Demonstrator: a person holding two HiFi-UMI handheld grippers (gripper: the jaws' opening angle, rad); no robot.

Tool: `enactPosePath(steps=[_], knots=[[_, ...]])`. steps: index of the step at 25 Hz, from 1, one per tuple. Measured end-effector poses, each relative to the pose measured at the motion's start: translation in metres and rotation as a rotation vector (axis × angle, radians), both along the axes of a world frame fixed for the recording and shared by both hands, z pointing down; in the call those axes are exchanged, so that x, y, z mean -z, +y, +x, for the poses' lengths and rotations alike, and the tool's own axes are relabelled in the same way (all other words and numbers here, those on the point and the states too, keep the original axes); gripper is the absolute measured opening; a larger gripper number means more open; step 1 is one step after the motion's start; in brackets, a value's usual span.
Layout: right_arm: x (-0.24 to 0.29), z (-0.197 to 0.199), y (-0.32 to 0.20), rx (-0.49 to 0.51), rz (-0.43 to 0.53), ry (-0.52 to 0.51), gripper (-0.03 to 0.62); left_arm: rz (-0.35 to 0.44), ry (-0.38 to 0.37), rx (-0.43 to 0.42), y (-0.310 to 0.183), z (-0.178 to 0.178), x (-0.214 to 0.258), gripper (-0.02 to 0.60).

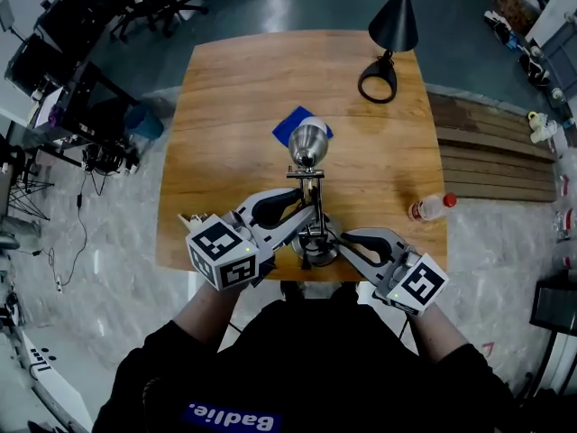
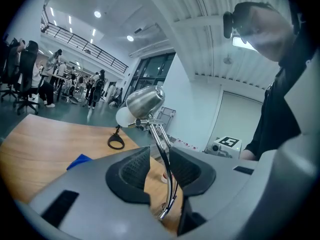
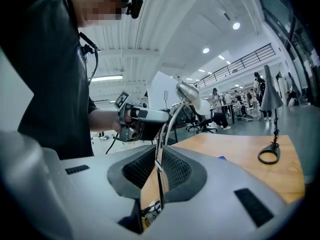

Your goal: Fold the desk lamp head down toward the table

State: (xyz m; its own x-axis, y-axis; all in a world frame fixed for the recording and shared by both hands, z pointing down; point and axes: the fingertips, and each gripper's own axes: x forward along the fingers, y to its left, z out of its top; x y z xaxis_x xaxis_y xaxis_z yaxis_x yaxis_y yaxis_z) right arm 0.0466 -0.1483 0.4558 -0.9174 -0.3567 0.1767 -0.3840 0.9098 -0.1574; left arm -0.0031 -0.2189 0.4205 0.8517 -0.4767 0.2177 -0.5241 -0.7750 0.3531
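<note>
Your lamp (image 1: 307, 183) stands at the near edge of the table (image 1: 225, 88), right in front of you. Its chrome head (image 1: 307, 144) is raised atop the arm (image 2: 159, 139) and not yet folded down. Your left gripper (image 1: 306, 216) meets the arm from the left with jaws apart: the arm runs between the pads (image 2: 131, 170) unsqueezed. Your right gripper (image 1: 332, 239) meets it from the right, nearer the base, jaws pinched narrow on the arm. Beyond the head lies a blue square (image 1: 288, 128). A bottle (image 1: 431, 207) lies near the right edge, and a black lamp (image 1: 393, 25) stands at the far edge.
</note>
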Motion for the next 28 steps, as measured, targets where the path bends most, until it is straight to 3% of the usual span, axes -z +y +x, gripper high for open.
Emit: enactPosePath(steps=[13,23,28], knots=[[-0.082,-0.031,-0.011,0.067,0.068,0.231,0.106,-0.082,0.018,-0.04,-0.005,0.005,-0.005,0.112],[-0.107,-0.05,-0.011,0.149,0.131,0.307,0.12,-0.109,0.0,-0.058,-0.006,0.007,-0.005,0.11],[-0.107,-0.052,-0.015,0.145,0.163,0.279,0.119,-0.114,0.004,-0.067,-0.007,0.008,-0.004,0.098]])
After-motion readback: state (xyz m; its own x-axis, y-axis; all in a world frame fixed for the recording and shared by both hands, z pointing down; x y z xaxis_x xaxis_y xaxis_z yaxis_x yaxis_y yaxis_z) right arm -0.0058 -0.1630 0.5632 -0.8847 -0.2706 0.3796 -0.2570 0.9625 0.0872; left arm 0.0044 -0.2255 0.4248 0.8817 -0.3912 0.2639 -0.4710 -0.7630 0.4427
